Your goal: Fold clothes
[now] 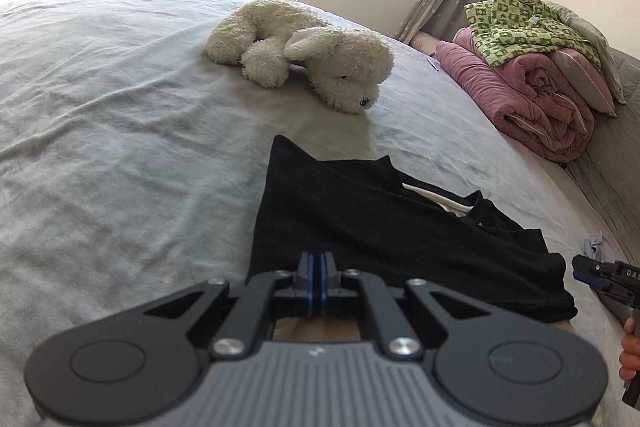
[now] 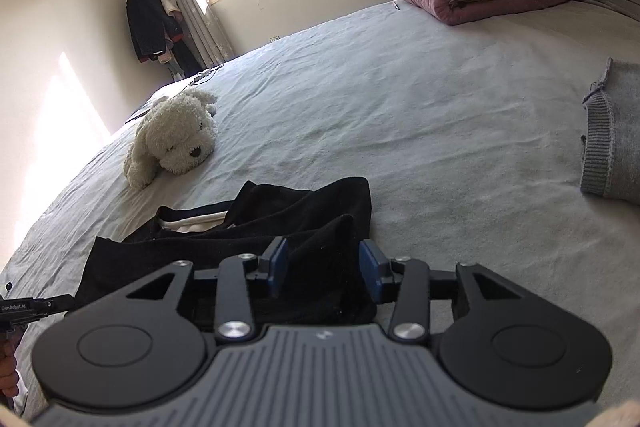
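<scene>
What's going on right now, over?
Left gripper shut, apparently on black garment. Right gripper open around its edge. Plush dog beyond, clear.

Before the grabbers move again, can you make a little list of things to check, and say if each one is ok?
1. Left gripper shut: ok. Whether it pinches the black garment: cannot tell.
2. Right gripper open around the garment's edge: ok, jaws apart, not yet closed.
3. Garment lying flat: not ok, it is bunched, with a white striped part showing.
4. Room to fold on the bed sheet: ok, bare sheet beyond the garment.
5. Plush dog out of the way: ok, it lies apart from the garment.
6. Grey knit piece clear: ok, off to the right.
</scene>
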`<state>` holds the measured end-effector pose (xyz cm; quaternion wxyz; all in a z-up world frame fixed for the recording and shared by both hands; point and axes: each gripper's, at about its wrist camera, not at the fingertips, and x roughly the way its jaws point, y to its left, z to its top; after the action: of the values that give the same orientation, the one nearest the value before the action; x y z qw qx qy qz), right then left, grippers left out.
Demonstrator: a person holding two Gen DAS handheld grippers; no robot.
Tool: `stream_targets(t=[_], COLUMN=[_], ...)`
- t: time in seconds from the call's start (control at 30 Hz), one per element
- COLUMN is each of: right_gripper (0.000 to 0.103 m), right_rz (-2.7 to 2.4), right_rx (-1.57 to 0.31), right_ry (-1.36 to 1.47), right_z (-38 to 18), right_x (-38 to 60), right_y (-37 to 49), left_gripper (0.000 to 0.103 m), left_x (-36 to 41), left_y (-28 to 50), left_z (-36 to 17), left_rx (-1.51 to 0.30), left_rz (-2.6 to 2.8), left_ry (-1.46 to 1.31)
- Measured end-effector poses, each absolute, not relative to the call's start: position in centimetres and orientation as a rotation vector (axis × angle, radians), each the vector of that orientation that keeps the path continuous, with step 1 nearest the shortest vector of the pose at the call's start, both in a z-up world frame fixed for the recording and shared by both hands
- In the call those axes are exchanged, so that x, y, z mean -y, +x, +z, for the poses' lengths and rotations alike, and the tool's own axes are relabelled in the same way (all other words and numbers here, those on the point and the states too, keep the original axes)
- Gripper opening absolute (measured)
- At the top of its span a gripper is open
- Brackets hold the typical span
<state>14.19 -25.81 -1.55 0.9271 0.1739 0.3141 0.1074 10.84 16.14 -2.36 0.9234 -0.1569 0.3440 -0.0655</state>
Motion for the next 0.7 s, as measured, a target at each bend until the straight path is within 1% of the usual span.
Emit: stream_targets(t=[0.17, 0.2, 0.23, 0.3, 0.5, 0.6, 0.63, 0.7], right_gripper=[0.043, 0.032, 0.011, 0.011, 0.012, 0.035, 0.036, 0.036], right_rz=[0.166, 0.168, 0.171, 0.163, 0.120, 0.087, 0.089, 0.093], right_rx=[-0.692, -0.692, -0.693, -0.685, -0.647, -0.616, -0.597, -0.560], right_ry=[0.345, 0.322, 0.299, 0.268, 0.206, 0.197, 0.190, 0.176], right_z=[-2.9, -3.1, -3.3, -3.6, -4.2, -3.9, -3.5, -2.7], right_x=[25.4, 25.2, 24.9, 24.6, 24.1, 23.8, 23.5, 22.8], right_y=[17.2, 17.3, 17.4, 17.4, 17.3, 16.8, 16.4, 15.6], left_gripper=[0.002, 0.002, 0.002, 0.003, 0.003, 0.003, 0.003, 0.003], left_x=[-15.4, -15.2, -15.0, -14.8, -15.3, -15.5, -15.4, -15.2], left_y=[10.7, 10.8, 10.9, 11.4, 11.6, 11.4, 11.2, 10.7], left_z=[-2.2, -2.4, -2.7, -3.4, -4.2, -3.5, -3.1, -2.1], left_rx=[-0.680, -0.696, -0.718, -0.778, -0.840, -0.835, -0.812, -0.717], left_rz=[-0.182, -0.185, -0.186, -0.178, -0.198, -0.201, -0.203, -0.193], left_ry=[-0.280, -0.271, -0.259, -0.235, -0.269, -0.277, -0.267, -0.236])
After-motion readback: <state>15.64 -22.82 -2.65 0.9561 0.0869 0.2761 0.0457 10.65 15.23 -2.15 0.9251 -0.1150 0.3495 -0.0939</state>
